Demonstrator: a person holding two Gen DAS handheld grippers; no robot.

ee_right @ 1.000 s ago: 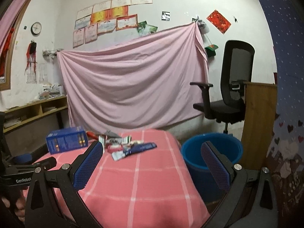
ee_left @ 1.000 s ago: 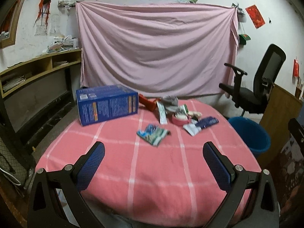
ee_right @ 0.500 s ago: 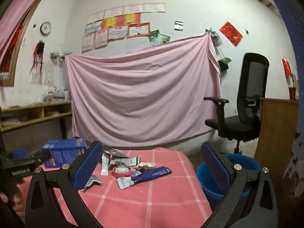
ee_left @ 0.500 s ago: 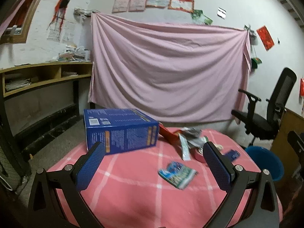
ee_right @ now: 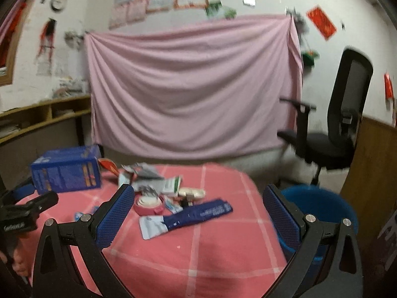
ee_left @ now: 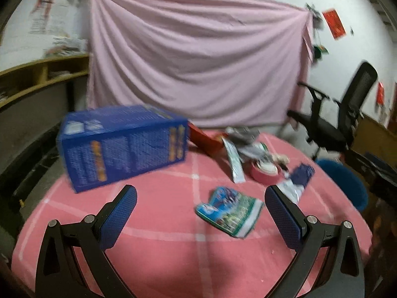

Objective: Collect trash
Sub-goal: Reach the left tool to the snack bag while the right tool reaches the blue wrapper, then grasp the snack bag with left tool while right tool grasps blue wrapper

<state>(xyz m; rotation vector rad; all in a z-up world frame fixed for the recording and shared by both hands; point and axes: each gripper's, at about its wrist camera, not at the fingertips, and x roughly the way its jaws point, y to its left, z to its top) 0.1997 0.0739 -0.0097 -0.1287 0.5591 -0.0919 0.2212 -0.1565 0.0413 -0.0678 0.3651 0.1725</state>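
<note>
Both claws hover spread and empty over the pink-checked desk, so this looks like the approach before any pickup. The left claw faces the green snack wrapper; the right claw faces the blue-and-white pouch. Next, a claw must lower, pinch a wrapper, and carry it to the blue bucket just beside the desk.

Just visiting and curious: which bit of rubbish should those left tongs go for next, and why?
Probably ease the left tongs forward and down onto the green-blue wrapper. They are open and empty, and that wrapper lies flat on the pink tablecloth, nearest and almost between their tips.
</note>
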